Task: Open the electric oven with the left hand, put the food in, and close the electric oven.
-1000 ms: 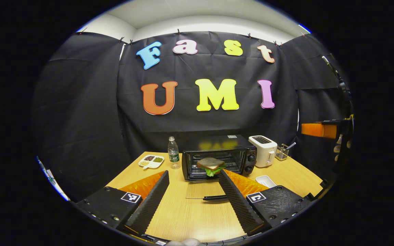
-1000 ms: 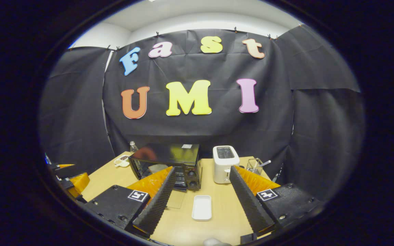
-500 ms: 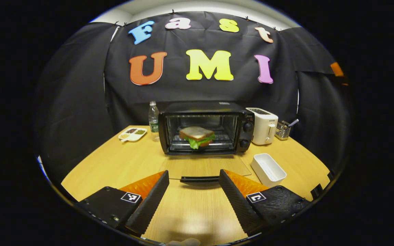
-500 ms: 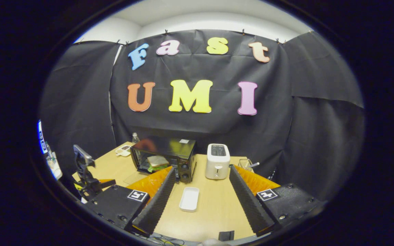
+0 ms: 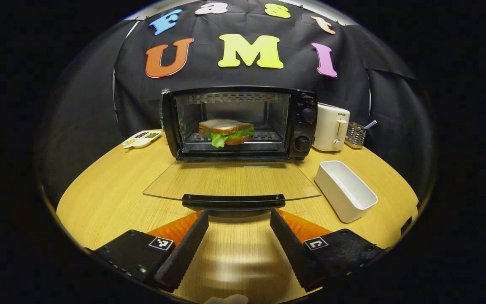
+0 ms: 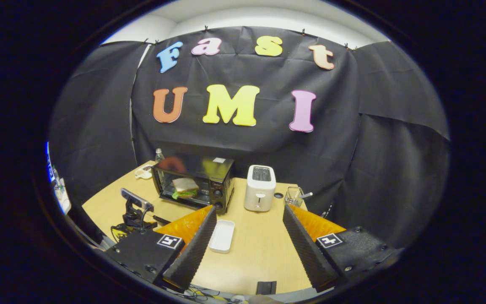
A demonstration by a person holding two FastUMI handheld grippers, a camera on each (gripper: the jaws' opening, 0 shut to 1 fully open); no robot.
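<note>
My left claw (image 5: pixel 238 219) gapes empty just before the oven door handle (image 5: pixel 233 200); the sandwich (image 5: pixel 225 131) sits inside, and my right claw (image 6: pixel 247 219) is spread wide, empty.

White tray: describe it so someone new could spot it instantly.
Start at the black oven at the back of the wooden table. Right of its open door lies the white tray, empty and oblong; the toaster behind stands upright.
</note>
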